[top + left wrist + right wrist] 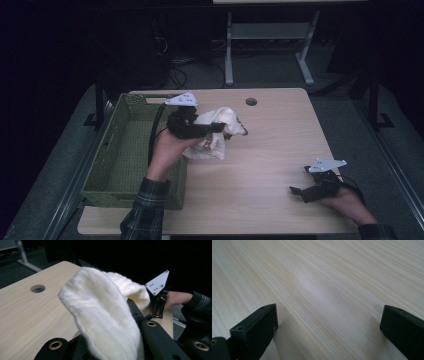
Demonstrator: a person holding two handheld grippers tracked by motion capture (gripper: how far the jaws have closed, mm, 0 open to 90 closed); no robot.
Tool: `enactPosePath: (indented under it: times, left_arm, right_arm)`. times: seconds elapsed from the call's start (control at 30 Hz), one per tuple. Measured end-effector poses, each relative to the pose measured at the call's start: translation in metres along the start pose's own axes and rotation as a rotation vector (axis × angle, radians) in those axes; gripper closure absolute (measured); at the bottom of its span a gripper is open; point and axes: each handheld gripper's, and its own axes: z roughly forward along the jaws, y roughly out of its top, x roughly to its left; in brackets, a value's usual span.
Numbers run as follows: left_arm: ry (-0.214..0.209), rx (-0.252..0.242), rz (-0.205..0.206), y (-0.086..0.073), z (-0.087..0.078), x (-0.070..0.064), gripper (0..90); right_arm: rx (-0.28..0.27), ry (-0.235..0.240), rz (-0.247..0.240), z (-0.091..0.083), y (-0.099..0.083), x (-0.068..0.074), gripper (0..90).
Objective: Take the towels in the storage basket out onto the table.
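left claw [216,128] grips cream cloth [220,134] beside green basket [125,150].

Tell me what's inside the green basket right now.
The green basket shows bare woven floor; nothing lies there. The left gripper and forearm hide its near right edge. The cream cloth is held outside it.

We sat in a dim room at a pale wooden table [260,165] with a round cable hole [251,101]. Beyond it stood a white-legged desk frame [270,35] on grey flooring [345,115], with tangled cables [175,70] in shadow.
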Motion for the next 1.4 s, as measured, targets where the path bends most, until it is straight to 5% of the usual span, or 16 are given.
enactPosePath:
  times: [0.3, 0.73, 1.0, 1.13, 1.4]
  left_arm:
    - [-0.099, 0.032, 0.029, 0.0, 0.039, -0.015, 77.2]
    - [-0.16, 0.088, 0.062, -0.011, 0.081, -0.033, 77.2]
    - [-0.205, 0.172, 0.115, -0.03, 0.12, -0.044, 77.1]
    - [-0.188, 0.229, 0.13, -0.045, 0.139, -0.045, 76.8]
    - [-0.175, 0.267, 0.137, -0.065, 0.155, -0.038, 76.0]
  right_arm:
    - [0.001, 0.0, 0.001, 0.0, 0.0, 0.0, 1.0]
    - [0.001, 0.001, 0.0, 0.0, 0.0, 0.0, 1.0]
    - [0.001, 0.001, 0.0, 0.0, 0.0, 0.0, 1.0]
    - [0.001, 0.0, 0.0, 0.0, 0.0, 0.0, 1.0]
    - [0.0, 0.0, -0.001, 0.0, 0.0, 0.0, 1.0]
